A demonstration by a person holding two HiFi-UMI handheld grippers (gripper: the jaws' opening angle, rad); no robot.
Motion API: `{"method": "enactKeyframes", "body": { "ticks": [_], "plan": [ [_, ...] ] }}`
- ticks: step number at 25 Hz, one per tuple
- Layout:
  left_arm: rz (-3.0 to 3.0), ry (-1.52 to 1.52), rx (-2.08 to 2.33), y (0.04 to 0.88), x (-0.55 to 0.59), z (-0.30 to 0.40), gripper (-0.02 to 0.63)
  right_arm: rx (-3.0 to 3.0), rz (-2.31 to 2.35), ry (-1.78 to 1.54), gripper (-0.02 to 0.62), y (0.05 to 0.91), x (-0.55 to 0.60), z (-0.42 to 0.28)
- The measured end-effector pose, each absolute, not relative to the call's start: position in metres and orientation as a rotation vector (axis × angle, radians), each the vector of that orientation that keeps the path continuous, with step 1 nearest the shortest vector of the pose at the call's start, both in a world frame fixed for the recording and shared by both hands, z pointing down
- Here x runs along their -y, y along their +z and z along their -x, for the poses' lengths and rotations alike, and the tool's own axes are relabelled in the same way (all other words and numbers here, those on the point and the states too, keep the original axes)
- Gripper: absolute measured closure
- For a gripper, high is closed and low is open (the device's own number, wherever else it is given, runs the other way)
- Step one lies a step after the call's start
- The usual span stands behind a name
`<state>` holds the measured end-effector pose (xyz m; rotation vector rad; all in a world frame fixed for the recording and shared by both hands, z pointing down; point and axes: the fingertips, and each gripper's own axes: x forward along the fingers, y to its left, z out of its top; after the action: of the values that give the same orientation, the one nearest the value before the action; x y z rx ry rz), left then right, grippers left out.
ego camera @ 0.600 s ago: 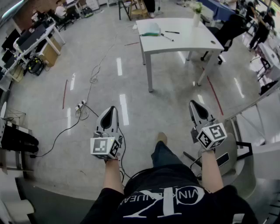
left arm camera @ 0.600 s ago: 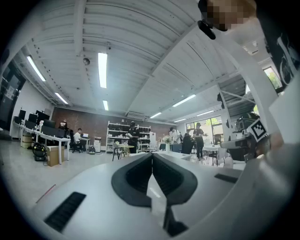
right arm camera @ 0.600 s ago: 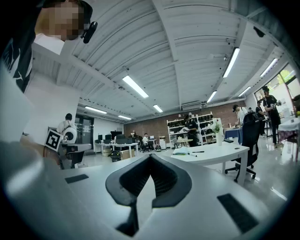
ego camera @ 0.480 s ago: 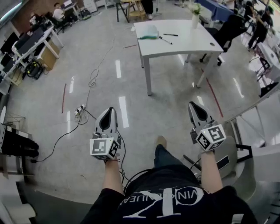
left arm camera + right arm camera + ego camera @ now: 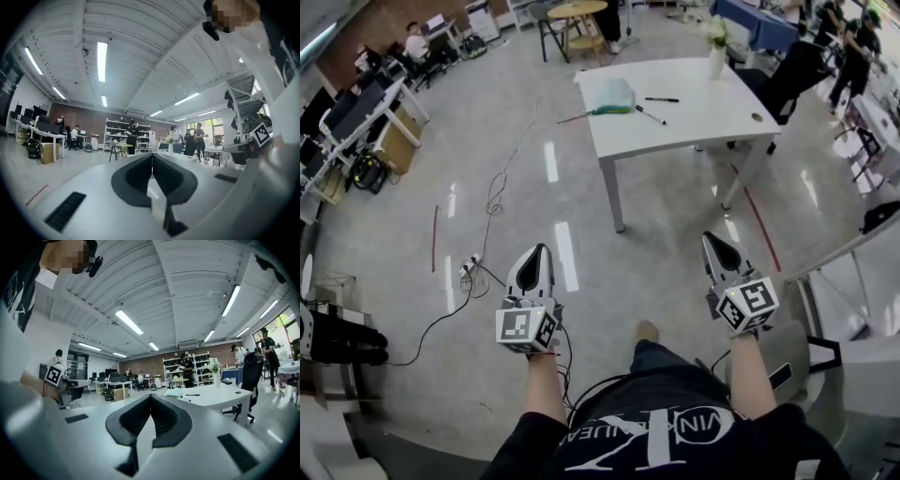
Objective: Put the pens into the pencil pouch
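A white table [image 5: 712, 122] stands ahead across the floor. On it lie a pale green pencil pouch [image 5: 613, 94] at its left end and two dark pens [image 5: 661, 99] [image 5: 651, 114] near the middle. In the right gripper view the pouch [image 5: 173, 393] and a pen [image 5: 192, 394] show on the tabletop. My left gripper [image 5: 535, 257] and my right gripper [image 5: 713, 242] are held level over the floor, well short of the table. Both are shut with nothing between the jaws, as the left gripper [image 5: 152, 157] and the right gripper [image 5: 149, 397] show in their own views.
A white vase with flowers [image 5: 717, 52] and a small dark object [image 5: 757, 117] stand on the table. Cables and a power strip [image 5: 471, 262] lie on the floor at left. Desks with people line the far left; a black chair [image 5: 787, 70] stands beyond the table.
The table with the pouch and pens has come nearer in the head view. Both grippers stay shut and keep their places in the picture.
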<state>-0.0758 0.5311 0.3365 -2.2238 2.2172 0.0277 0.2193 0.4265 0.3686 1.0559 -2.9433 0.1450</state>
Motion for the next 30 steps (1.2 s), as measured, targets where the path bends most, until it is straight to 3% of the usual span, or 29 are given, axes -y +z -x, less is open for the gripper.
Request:
{"method": "enactKeyframes", "body": {
  "ticks": [3, 7, 11, 30],
  "plan": [
    [2.221, 0.019, -2.22, 0.334, -0.504, 0.084, 0.601, 2.935, -1.082, 0.177, 0.586, 0.368, -0.394, -0.213],
    [2.223, 0.04, -2.189, 0.326, -0.465, 0.092, 0.592, 2.95, -1.078, 0.195, 0.52, 0.366, -0.352, -0.203],
    [2.215, 0.044, -2.185, 0.327, -0.429, 0.09, 0.493, 2.952, -1.047, 0.211, 0.459, 0.373, -0.317, -0.205],
    [2.274, 0.049, -2.155, 0.335, -0.334, 0.105, 0.486, 2.949, -1.055, 0.298, 0.445, 0.385, -0.242, -0.196]
  ]
}}
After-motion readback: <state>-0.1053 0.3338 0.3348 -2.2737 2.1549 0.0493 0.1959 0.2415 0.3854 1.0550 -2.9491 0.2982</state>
